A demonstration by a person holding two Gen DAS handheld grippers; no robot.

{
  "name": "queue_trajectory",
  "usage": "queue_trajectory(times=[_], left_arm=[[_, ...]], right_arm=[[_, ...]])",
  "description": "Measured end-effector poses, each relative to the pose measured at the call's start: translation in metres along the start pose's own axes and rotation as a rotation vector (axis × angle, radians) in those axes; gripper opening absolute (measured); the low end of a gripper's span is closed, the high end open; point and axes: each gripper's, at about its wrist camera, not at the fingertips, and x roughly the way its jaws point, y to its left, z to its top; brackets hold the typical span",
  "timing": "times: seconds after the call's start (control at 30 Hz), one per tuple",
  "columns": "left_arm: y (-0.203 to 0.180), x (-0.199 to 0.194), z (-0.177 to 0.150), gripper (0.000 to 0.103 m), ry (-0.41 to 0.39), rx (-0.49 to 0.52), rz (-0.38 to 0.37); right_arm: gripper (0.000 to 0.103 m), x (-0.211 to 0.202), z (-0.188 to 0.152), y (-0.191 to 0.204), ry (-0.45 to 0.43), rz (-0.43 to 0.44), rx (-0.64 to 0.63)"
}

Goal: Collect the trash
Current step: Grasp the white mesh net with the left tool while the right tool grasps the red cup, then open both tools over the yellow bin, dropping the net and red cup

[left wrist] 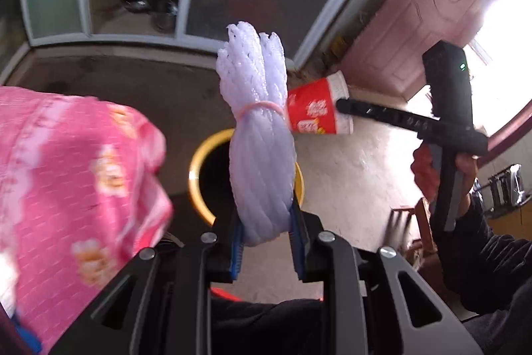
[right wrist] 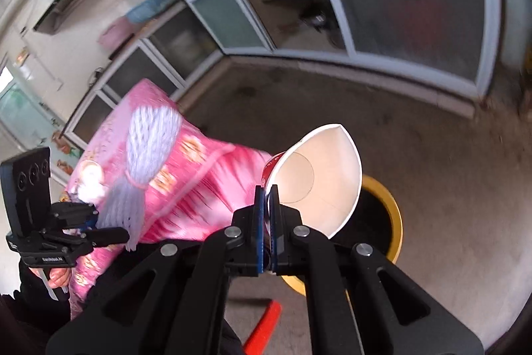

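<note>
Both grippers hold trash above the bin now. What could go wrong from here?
1. The right gripper pinches only the rim of the paper cup, and the rim is squashed. The cup could slip out early and land on the floor.
2. The foam net is long and held by its lower end in the left gripper. On release it may catch the yellow rim of the bin and fall outside.
3. The pink cloth hangs close to the bin and could be snagged.

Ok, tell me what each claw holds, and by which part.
Left claw: white foam net bundle, gripped at its lower end. Right claw: red paper cup, pinched by its rim wall.
</note>
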Motion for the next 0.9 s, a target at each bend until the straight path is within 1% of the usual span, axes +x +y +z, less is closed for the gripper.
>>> queue_trajectory(times=[0.1,0.17,0.23,0.27,0.33,0.37,0.47,0.53,0.57,0.6,0.63,0.67,0.7,0.73,0.77,0.8,0.9], left_arm=[[-0.007,0.028,0.003,0.022,0.039,0.022,-0.001],[-0.016,0.052,0.008,0.023,0.071,0.039,0.012],[-0.017,0.063,0.005,0.023,0.078,0.054,0.008],[-0.015,0.07,0.011,0.024,0.083,0.054,0.003],[-0.011,0.083,0.011,0.024,0.095,0.051,-0.011],[-0.012,0.092,0.011,0.024,0.105,0.05,-0.016],[-0.013,0.112,0.015,0.025,0.134,0.051,-0.009],[-0.01,0.12,0.019,0.027,0.135,0.054,-0.017],[-0.01,0.123,0.021,0.033,0.133,0.053,-0.018],[-0.008,0.127,0.024,0.045,0.121,0.051,-0.01],[-0.006,0.128,0.025,0.051,0.106,0.049,-0.002],[-0.005,0.126,0.027,0.063,0.086,0.041,0.006],[-0.002,0.123,0.024,0.072,0.073,0.032,0.009],[0.0,0.12,0.025,0.076,0.053,0.018,0.002],[0.001,0.117,0.025,0.083,0.043,0.014,-0.004],[0.002,0.113,0.026,0.087,0.024,0.013,-0.006],[-0.004,0.104,0.027,0.09,-0.008,0.045,-0.016]], right_arm=[[0.002,0.014,-0.018,-0.02,0.042,-0.024,0.028],[0.002,0.021,-0.028,-0.032,0.062,-0.033,0.043],[0.002,0.028,-0.033,-0.04,0.08,-0.03,0.065],[0.002,0.031,-0.034,-0.042,0.086,-0.029,0.072],[0.003,0.039,-0.037,-0.049,0.097,-0.045,0.085],[0.003,0.044,-0.031,-0.048,0.1,-0.051,0.086],[0.003,0.05,-0.033,-0.056,0.112,-0.071,0.097],[0.004,0.058,-0.035,-0.06,0.141,-0.076,0.096],[0.004,0.061,-0.035,-0.061,0.147,-0.079,0.098],[0.004,0.067,-0.036,-0.064,0.171,-0.091,0.097],[0.008,0.071,-0.037,-0.065,0.182,-0.105,0.097],[0.023,0.074,-0.039,-0.067,0.187,-0.121,0.097],[0.032,0.075,-0.041,-0.07,0.188,-0.134,0.102],[0.05,0.075,-0.041,-0.071,0.183,-0.135,0.109],[0.055,0.071,-0.044,-0.074,0.168,-0.141,0.126],[0.055,0.069,-0.044,-0.075,0.166,-0.149,0.128],[0.055,0.049,-0.05,-0.08,0.133,-0.195,0.129]])
